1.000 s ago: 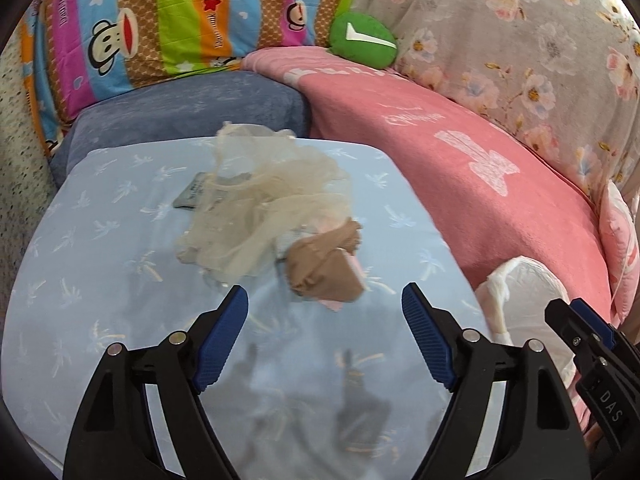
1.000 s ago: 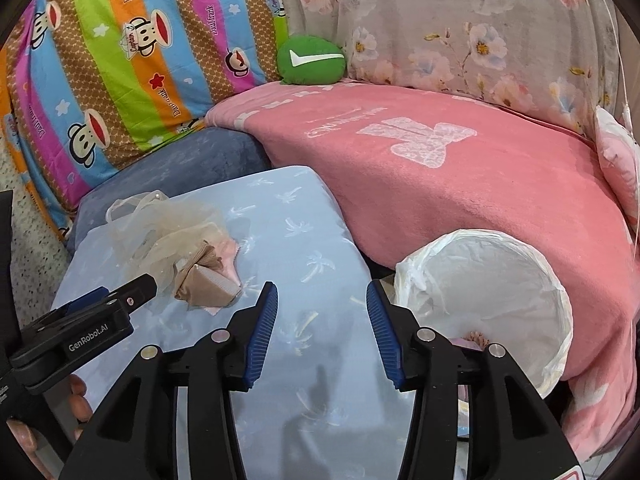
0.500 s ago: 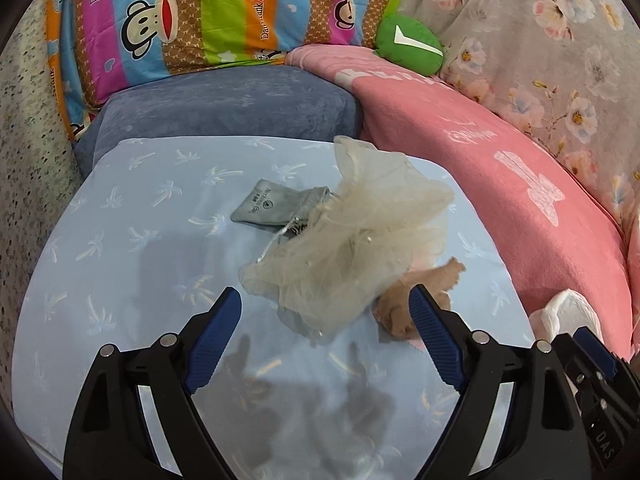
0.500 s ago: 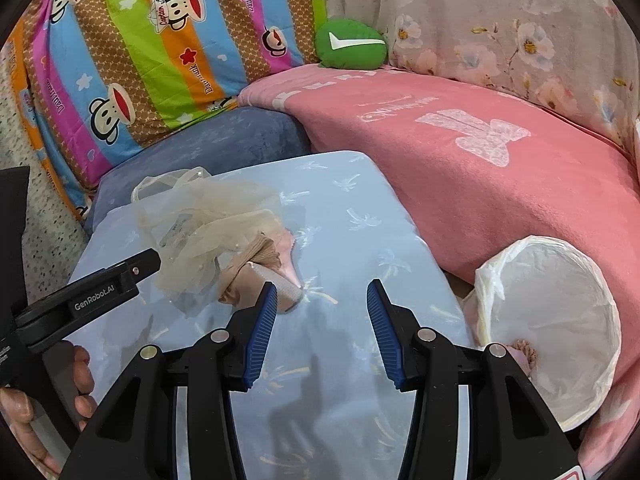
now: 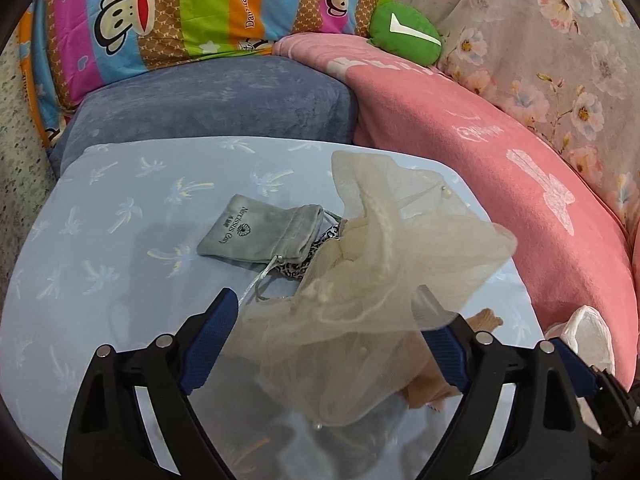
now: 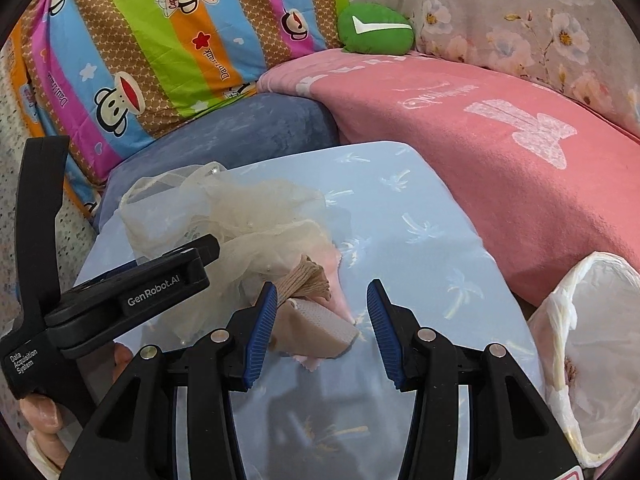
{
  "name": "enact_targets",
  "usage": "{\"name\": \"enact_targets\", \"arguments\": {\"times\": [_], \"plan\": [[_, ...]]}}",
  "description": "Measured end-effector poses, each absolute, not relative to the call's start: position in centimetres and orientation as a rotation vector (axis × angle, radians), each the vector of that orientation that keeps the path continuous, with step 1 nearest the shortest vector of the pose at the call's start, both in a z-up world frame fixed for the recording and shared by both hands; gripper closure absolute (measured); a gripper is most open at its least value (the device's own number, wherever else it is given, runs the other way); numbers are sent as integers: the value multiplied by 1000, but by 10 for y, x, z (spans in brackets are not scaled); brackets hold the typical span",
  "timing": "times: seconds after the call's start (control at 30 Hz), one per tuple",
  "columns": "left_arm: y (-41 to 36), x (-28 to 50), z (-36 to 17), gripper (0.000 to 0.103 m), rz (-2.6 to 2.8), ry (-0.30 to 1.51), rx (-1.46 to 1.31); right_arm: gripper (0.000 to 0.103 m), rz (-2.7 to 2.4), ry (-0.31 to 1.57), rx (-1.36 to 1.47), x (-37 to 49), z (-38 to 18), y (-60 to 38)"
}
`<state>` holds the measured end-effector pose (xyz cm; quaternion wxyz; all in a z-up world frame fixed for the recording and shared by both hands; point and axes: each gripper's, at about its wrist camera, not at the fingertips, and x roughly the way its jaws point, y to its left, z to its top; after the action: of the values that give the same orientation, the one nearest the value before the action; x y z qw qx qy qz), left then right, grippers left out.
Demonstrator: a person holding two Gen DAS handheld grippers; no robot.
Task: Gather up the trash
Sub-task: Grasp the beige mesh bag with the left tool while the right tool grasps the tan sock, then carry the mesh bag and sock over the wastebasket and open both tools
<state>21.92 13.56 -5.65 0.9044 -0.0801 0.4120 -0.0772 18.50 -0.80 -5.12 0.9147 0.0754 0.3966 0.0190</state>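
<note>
The left gripper (image 5: 324, 336), jaws wide and closing around the net (image 5: 384, 280), holds nothing yet — thin net may slip; the right gripper (image 6: 322, 320), half open, holds nothing.

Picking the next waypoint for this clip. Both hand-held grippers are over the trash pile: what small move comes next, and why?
Probably ease the left hand-held gripper down and finish closing on the sheer mesh bag. Its jaws are closing, the mesh already lies between them, unpinched, atop the pile. The lined bin waits at the right.
</note>
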Motion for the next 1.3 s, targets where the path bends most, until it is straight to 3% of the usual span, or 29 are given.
{"name": "enact_targets", "arguments": {"times": [0.27, 0.3, 0.33, 0.43, 0.93, 1.3], "plan": [[146, 221, -67, 92, -208, 883, -231, 59, 71, 875, 156, 200, -81, 4], [148, 220, -67, 94, -211, 884, -240, 64, 77, 882, 157, 201, -84, 6], [149, 220, -66, 96, -213, 882, -246, 76, 83, 891, 158, 201, -87, 7], [153, 213, -60, 99, -216, 867, -250, 91, 95, 902, 163, 200, -91, 8], [144, 173, -3, 100, -243, 750, -230, 94, 72, 798, 200, 151, -39, -20], [97, 130, 43, 100, -340, 654, -183, 94, -5, 681, 260, 96, 13, -78]]}}
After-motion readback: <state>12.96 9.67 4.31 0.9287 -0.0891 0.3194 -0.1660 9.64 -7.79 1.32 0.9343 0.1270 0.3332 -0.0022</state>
